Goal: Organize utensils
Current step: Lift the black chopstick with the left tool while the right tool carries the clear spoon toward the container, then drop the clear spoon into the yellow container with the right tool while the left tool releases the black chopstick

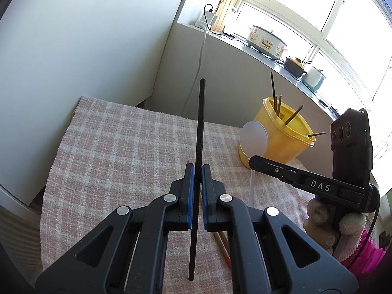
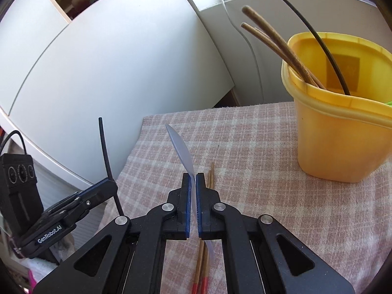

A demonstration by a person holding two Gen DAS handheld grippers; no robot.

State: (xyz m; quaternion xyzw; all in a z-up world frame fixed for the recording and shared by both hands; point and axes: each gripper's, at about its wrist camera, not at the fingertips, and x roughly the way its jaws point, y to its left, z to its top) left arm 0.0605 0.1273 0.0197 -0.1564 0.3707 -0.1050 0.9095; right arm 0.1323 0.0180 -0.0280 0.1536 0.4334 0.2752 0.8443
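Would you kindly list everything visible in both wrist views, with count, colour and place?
Tub: one, yellow, on the cloth, far right.
Chopsticks in tub: brown ones, number unclear, plus one black stick, leaning out.
Chopsticks on cloth: two, wooden with red ends, lying beneath the right gripper.
Black chopstick: one, upright, clamped in the left gripper.
Spoon: one, translucent white, clamped in the right gripper.
Cloth: one, pink-and-white check, covering the table.
Cooker: one, white with flowers, on the window ledge.
Pots: two, dark and pale blue, further along the ledge.
Left gripper: black with blue pads, shut.
Right gripper: same, shut.
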